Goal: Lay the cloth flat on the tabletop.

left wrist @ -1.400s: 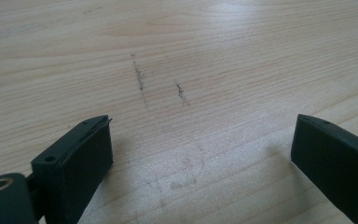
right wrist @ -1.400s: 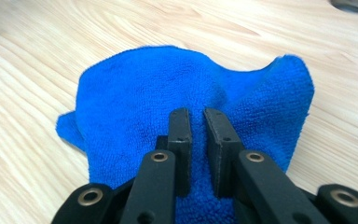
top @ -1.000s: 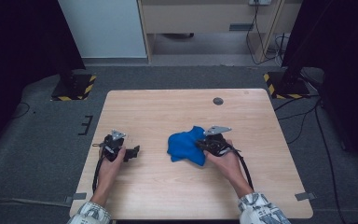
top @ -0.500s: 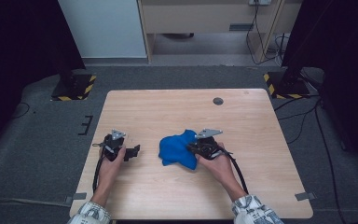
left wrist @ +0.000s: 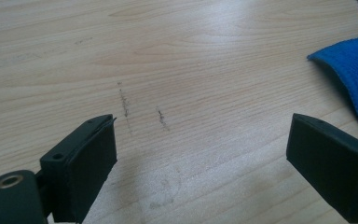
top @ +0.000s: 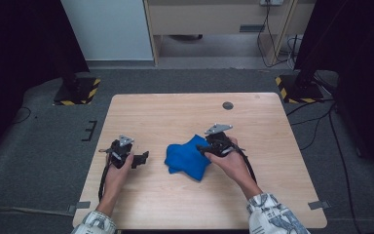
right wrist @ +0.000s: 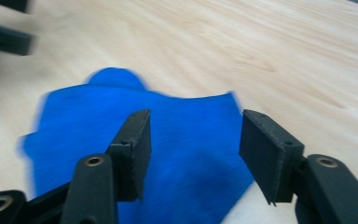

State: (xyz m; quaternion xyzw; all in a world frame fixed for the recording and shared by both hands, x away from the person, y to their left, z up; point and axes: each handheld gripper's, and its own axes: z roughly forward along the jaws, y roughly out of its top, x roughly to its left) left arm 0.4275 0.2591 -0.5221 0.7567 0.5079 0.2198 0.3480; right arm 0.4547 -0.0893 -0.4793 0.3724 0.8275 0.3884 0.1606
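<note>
High view: I saw blue cloth [top: 187, 157] crumpled mid-counter [top: 175, 117], right gripper [top: 205, 148] at its edge, left gripper [top: 143, 158] apart. Left gripper view: jaws spread over bare wood. Right gripper view: jaws spread above cloth, pinching nothing.

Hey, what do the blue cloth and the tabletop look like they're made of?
Blue cloth: soft woven fabric, likely terry or microfibre; it looks matte and fuzzy, and it lies crumpled. Tabletop: light wood or wood-look laminate, smooth with a slight sheen; grain lines and scuffs show.
</note>
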